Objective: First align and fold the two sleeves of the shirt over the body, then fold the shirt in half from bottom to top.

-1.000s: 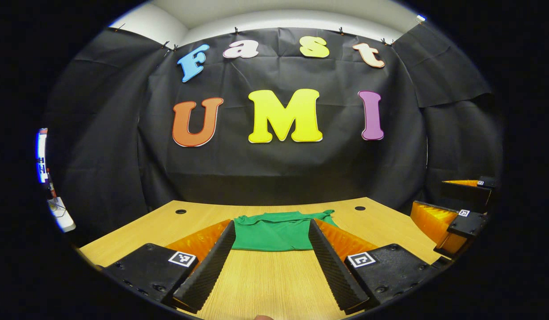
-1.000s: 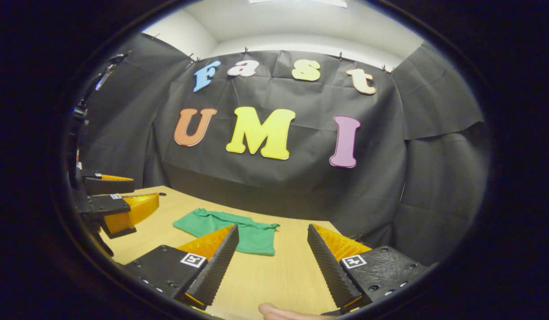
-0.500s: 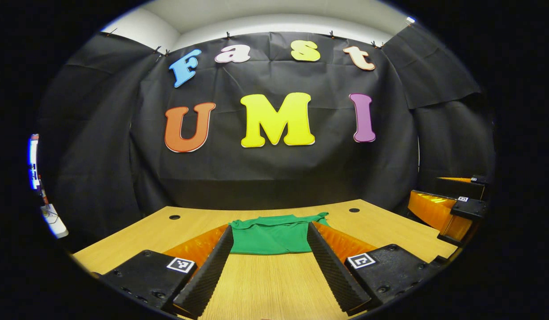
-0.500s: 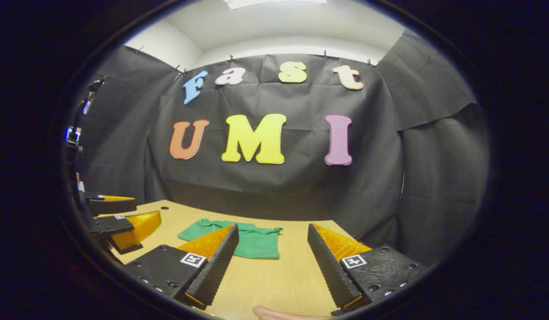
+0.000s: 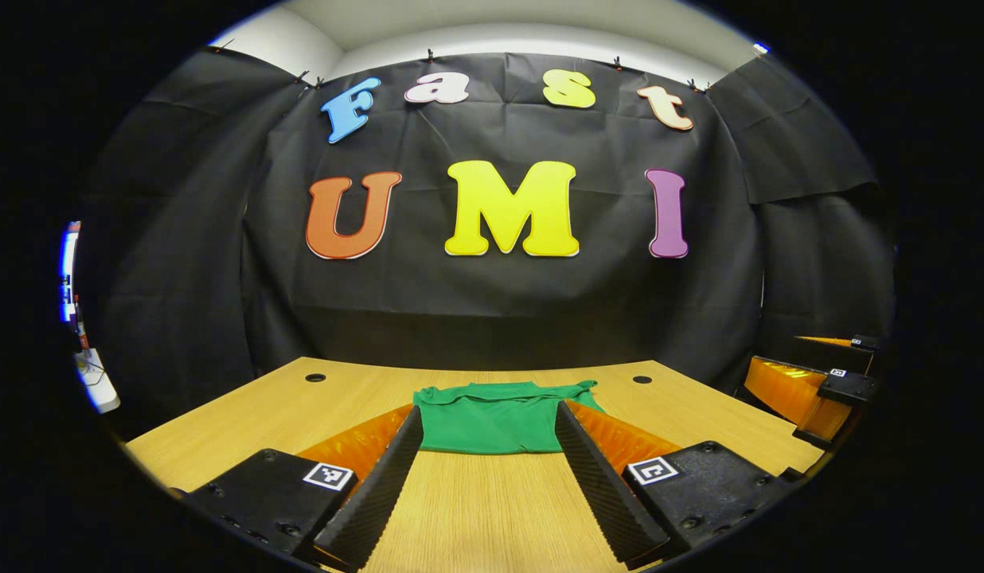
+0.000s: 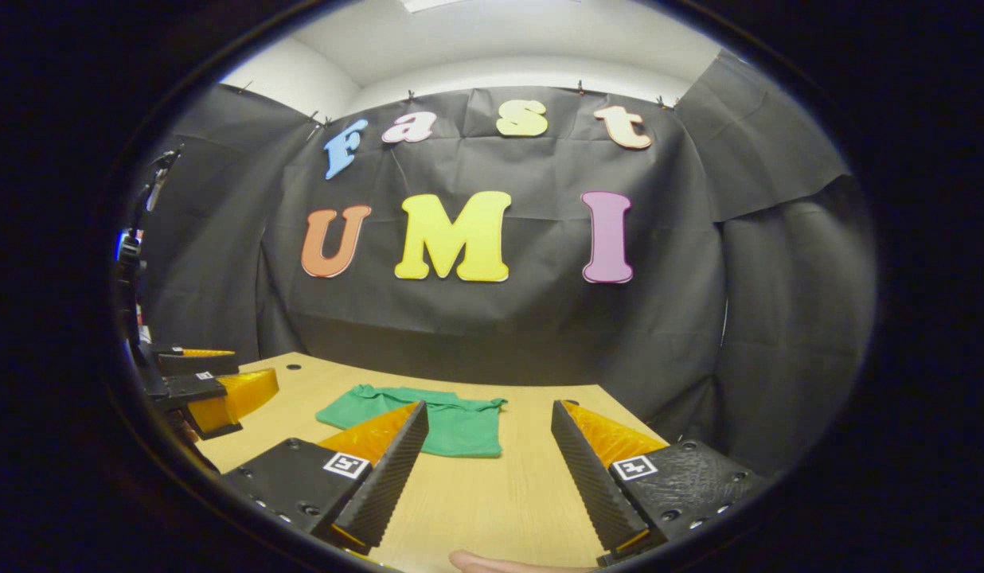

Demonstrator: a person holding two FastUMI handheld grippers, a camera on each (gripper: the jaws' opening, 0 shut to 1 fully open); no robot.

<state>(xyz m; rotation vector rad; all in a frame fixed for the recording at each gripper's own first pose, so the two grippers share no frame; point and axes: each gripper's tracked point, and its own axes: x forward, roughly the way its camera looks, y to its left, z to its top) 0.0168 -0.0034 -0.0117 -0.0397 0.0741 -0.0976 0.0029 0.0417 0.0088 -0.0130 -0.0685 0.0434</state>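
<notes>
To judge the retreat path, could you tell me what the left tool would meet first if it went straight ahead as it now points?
Most likely the folded green shirt, lying on the wooden table between the open left tool fingers; depth is uncertain, so it might pass above.

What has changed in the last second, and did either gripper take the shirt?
Nothing was taken or let go. The views only sway slightly. The shirt lies folded in the same place on the table, and the left gripper and right gripper stay open and apart from it.
</notes>
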